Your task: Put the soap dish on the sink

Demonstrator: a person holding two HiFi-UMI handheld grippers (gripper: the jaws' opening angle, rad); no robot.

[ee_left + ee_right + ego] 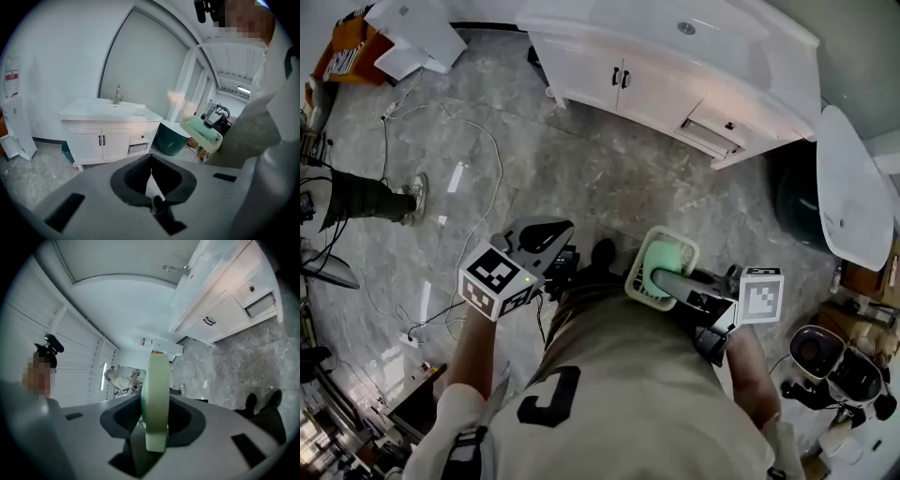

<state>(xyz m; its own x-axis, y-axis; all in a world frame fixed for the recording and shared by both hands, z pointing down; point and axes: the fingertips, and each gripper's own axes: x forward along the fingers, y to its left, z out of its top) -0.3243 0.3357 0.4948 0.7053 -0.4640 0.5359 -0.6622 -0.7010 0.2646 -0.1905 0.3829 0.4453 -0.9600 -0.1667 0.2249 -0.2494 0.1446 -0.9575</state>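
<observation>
The soap dish point(664, 253), cream with a pale green inner tray, is clamped in my right gripper point(667, 277) at waist height, over the grey floor. In the right gripper view the soap dish point(154, 394) stands edge-on between the pads of the right gripper point(154, 417). The left gripper view shows the soap dish point(202, 132) at the right. My left gripper point(548, 236) is beside it to the left, shut and empty; the left gripper point(150, 160) shows its pads together. The white sink point(581, 19) with a faucet point(686, 28) tops a cabinet some way ahead; the sink point(110, 108) faces me.
A dark green bin point(171, 138) stands right of the cabinet, beside a white rounded panel point(853, 187). Cables point(478, 141) trail across the floor at left, near another person's leg point(366, 197). Equipment point(834, 361) crowds the lower right. A water dispenser point(11, 112) stands at far left.
</observation>
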